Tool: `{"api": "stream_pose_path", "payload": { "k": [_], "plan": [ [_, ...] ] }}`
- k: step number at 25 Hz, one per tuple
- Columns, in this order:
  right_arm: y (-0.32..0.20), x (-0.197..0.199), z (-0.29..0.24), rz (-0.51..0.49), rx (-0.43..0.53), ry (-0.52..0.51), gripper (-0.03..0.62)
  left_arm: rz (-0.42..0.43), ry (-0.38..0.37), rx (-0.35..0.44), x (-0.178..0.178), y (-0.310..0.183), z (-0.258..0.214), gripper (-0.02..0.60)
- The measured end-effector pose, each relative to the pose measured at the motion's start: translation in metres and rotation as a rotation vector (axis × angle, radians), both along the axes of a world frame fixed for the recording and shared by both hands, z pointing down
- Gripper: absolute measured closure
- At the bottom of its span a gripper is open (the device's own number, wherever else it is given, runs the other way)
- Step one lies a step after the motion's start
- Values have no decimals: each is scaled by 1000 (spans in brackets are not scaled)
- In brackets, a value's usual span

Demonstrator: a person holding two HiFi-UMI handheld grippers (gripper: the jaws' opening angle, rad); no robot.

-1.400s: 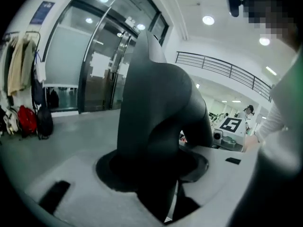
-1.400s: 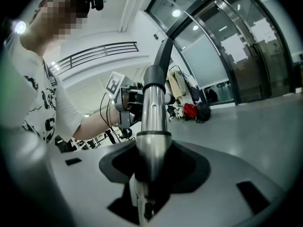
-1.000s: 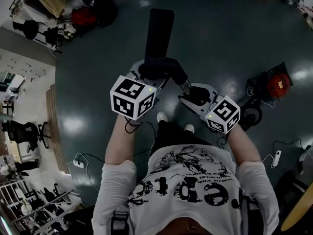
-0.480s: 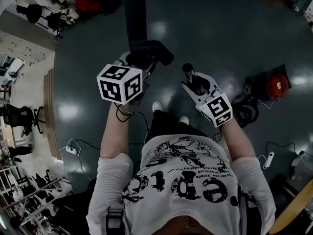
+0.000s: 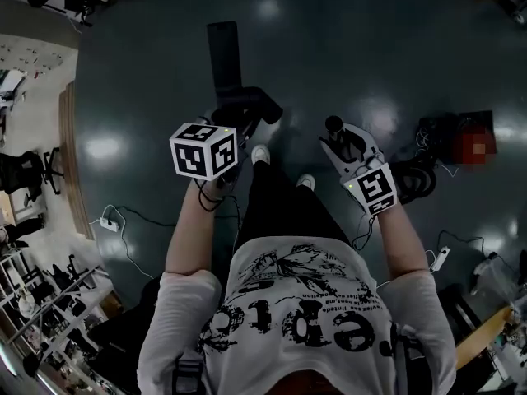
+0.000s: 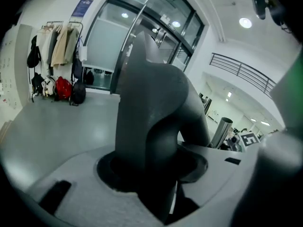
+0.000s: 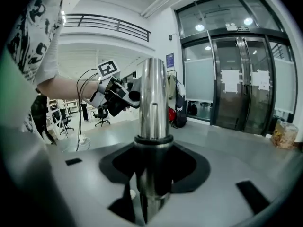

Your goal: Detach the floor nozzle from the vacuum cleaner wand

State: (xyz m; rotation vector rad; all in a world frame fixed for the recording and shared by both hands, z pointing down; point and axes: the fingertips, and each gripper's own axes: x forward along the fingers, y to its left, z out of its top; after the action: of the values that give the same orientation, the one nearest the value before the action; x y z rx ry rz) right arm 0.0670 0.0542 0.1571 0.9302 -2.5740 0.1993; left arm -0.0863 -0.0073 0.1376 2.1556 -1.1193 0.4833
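Left gripper (image 6: 151, 174) is clamped on the dark curved neck of the floor nozzle (image 6: 151, 117), with both jaws pressed against its sides. From the head view, that gripper (image 5: 240, 126) sits at the near end of the nozzle (image 5: 226, 56). The nozzle's long flat head stretches away from the person over the dark glossy floor (image 5: 370, 48).

Right gripper (image 7: 152, 183) is closed round the shiny metal wand (image 7: 154, 103), which stands straight up between its jaws. A dark collar rings the tube just above the grip. Seen from overhead, the right gripper (image 5: 346, 146) and the wand's open end (image 5: 333, 124) are off to the right of the nozzle. A clear gap of floor lies between them, so the nozzle is off the wand. In the left gripper view the wand (image 6: 220, 131) shows just to the right of the nozzle's neck, apart from it.

Two pale shoes (image 5: 260, 153) are planted on the floor between the nozzle's neck and the wand, nearer the person. A power strip (image 5: 107, 220) with its cable lies well to the left of the nozzle. Beyond the nozzle, by the glass wall, a rack of coats (image 6: 57, 44) stands with bags beneath it.
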Motion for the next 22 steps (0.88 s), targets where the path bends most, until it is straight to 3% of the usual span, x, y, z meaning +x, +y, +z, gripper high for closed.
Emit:
{"api": "stream_pose_path", "payload": {
  "k": [10, 13, 17, 22],
  "plan": [
    [-94, -10, 227, 2, -158, 285, 421, -36, -8, -286, -44, -54, 248, 408],
    [-121, -8, 304, 21, -194, 307, 422, -42, -32, -323, -45, -70, 334, 408],
    [-146, -20, 401, 54, -185, 372, 422, -32, -9, -375, -56, -87, 445, 408],
    [-150, -46, 535, 46, -193, 422, 422, 28, -66, -435, -75, -100, 590, 408]
  ]
}}
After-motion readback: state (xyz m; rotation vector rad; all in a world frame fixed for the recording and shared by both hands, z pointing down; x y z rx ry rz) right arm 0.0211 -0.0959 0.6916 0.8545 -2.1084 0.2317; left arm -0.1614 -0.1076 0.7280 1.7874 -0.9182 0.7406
